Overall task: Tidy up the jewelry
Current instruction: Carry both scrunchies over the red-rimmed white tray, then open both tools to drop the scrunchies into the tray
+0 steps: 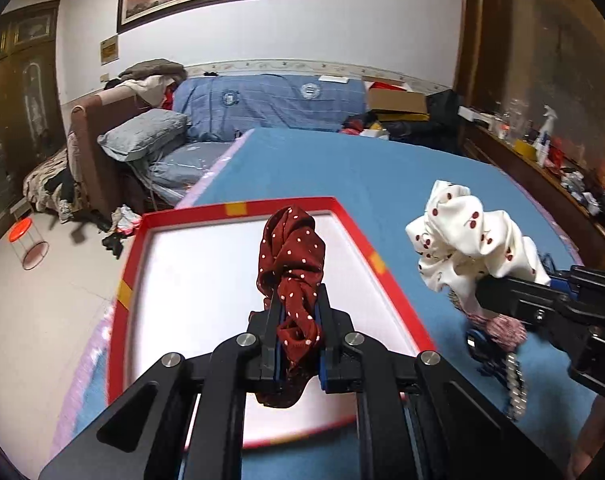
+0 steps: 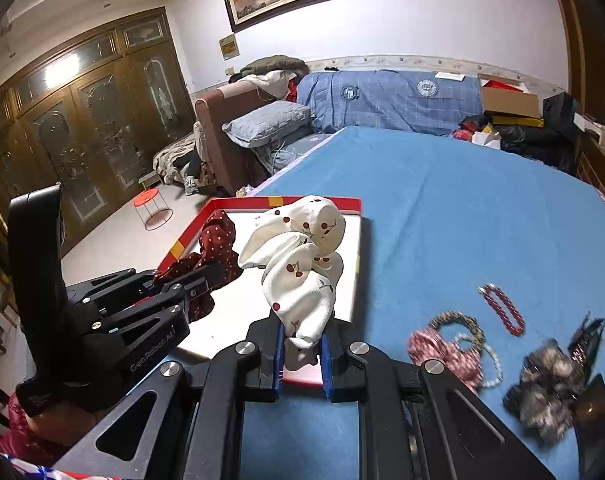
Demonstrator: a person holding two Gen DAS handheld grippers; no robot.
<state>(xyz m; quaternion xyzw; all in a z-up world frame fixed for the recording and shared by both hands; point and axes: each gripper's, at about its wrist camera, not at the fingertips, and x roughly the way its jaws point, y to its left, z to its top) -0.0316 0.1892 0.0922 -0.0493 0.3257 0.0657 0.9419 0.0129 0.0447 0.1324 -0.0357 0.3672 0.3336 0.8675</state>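
One legible mark — "Gen.Robot.AI" in pale letters along the black side of the left gripper (image 2: 206, 276), seen from the right wrist; "D…" on the right gripper (image 1: 482, 292) — cut off.

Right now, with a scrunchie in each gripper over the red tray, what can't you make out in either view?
- Tray near edge: hidden in both views by the gripper bodies.
- Dark pile on the blue cloth: blurred in the right wrist view; I can't tell what it is.
- Beaded chain: partly behind the right gripper in the left wrist view.
- Red dotted scrunchie: lower end hidden between the left gripper fingers.
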